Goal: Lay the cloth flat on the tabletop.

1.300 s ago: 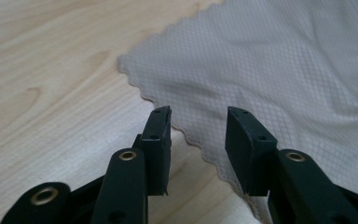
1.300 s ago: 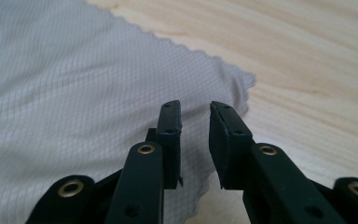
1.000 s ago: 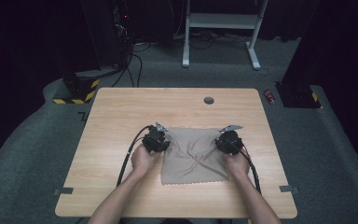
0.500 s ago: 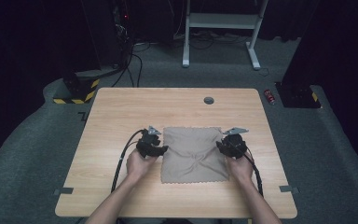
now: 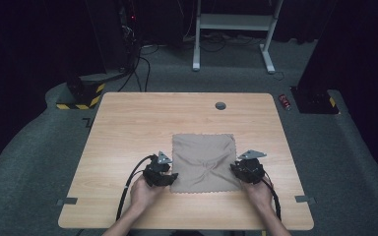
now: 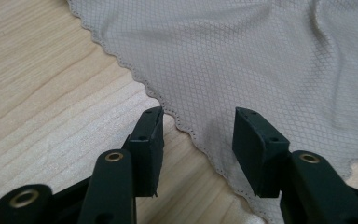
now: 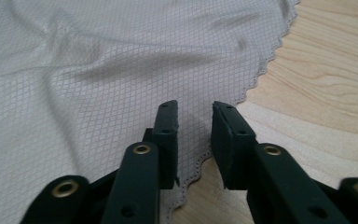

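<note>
A beige cloth [image 5: 204, 162] lies spread flat on the wooden table [image 5: 128, 123], with soft creases running across its middle and a scalloped hem on its edges.

Left gripper [image 5: 161, 173]: it sits at the near left corner of the cloth, held in the person's left hand [image 5: 145, 192]. In the left gripper view the gripper [image 6: 198, 135] has its jaws set moderately wide. The scalloped hem of the cloth [image 6: 242, 65] runs between them: one jaw stands over bare wood, the other over the fabric. Neither pad presses on the cloth. The jaws have just closed slightly, with the hem between them but not gripped.

Right gripper [image 5: 247, 169]: it sits at the near right corner of the cloth, held in the right hand [image 5: 260, 192]. In the right gripper view the gripper [image 7: 195, 126] has its jaws set narrow, with a small gap left. The hem of the cloth [image 7: 98, 79] passes under that gap; one jaw is over fabric, the other over wood. The jaws have just been closing, and the pads do not pinch the cloth.

A cable [image 5: 128, 191] trails from the left gripper toward the near table edge.
</note>
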A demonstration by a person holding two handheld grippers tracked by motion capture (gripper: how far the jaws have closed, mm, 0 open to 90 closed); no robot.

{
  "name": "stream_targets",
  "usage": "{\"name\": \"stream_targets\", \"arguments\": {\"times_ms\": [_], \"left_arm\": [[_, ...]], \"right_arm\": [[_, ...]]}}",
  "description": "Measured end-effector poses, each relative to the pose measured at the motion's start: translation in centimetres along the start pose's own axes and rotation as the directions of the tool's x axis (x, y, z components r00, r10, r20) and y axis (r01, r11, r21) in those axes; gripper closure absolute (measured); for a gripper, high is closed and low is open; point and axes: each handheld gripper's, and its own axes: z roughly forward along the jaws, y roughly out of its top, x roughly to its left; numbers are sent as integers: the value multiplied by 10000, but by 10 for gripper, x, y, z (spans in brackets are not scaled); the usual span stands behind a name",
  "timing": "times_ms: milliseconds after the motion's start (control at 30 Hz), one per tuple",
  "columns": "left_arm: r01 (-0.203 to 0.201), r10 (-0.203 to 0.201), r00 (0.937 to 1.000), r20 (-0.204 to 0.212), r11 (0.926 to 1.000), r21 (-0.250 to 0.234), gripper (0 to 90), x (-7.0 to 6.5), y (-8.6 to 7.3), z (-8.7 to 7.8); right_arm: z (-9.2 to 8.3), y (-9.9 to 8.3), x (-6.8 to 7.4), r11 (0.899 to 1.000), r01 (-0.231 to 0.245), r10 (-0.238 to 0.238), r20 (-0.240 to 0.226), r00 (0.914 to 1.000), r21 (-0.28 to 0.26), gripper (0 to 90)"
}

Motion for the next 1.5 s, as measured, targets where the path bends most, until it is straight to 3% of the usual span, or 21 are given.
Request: {"name": "stream_targets", "arguments": {"times_ms": [67, 167, 300, 467, 633, 700, 800, 1000, 1067, 1100, 1233, 1367, 1500], "left_arm": [[-197, 196, 9997, -140, 9998, -60, 534, -2, -1, 0], [-132, 131, 9999, -65, 9998, -138, 519, 1, -3, -1], [-53, 52, 9999, -156, 9999, -115, 518, 0, -5, -2], [-13, 13, 10000, -75, 10000, 5, 504, -7, -9, -8], [-256, 258, 9997, 28, 9989, -398, 510, -17, -15, -18], [-281, 286, 9995, 91, 9984, -489, 518, -21, -17, -21], [-291, 294, 9995, 86, 9990, -341, 547, -22, -20, -22], [53, -46, 9996, 277, 9996, -269, 613, -20, -25, -19], [46, -38, 9995, 320, 9997, -251, 642, -21, -25, -19], [-256, 260, 9994, 222, 9995, -181, 658, -21, -25, -20], [-382, 389, 9985, 396, 9991, -190, 770, -21, -26, -20], [-339, 354, 9970, 693, 9992, -228, 878, -20, -26, -19], [-129, 155, 9947, 1020, 9996, -264, 897, -16, -29, -21]], "right_arm": [[0, 0, -1, 9999, 114, -114, -38, 9999, -7, 740], [0, 0, -6, 9999, 128, -129, 240, 9996, 30, 739], [-1, 1, -11, 9999, -52, 50, 255, 9997, 96, 718], [-9, -3, -5, 10000, -26, 27, 176, 9998, -55, 691], [-29, -11, 6, 9986, 217, -222, -101, 9997, -487, 703], [-38, -17, 11, 9972, 258, -278, -267, 9993, -703, 750], [-47, -29, 21, 9940, 490, -550, -596, 9967, -975, 811], [-39, -37, 36, 9941, 933, -980, -916, 9910, -545, 792], [-35, -37, 41, 9944, 979, -1017, -1086, 9889, -399, 770], [-34, -37, 42, 9929, 1148, -1177, -1123, 9867, -315, 757], [-36, -40, 45, 9919, 1238, -1263, -1087, 9860, -293, 767], [-39, -45, 49, 9876, 1512, -1549, -1038, 9825, -426, 853], [-40, -44, 54, 9814, 1891, -1913, -868, 9777, -322, 888]]}}
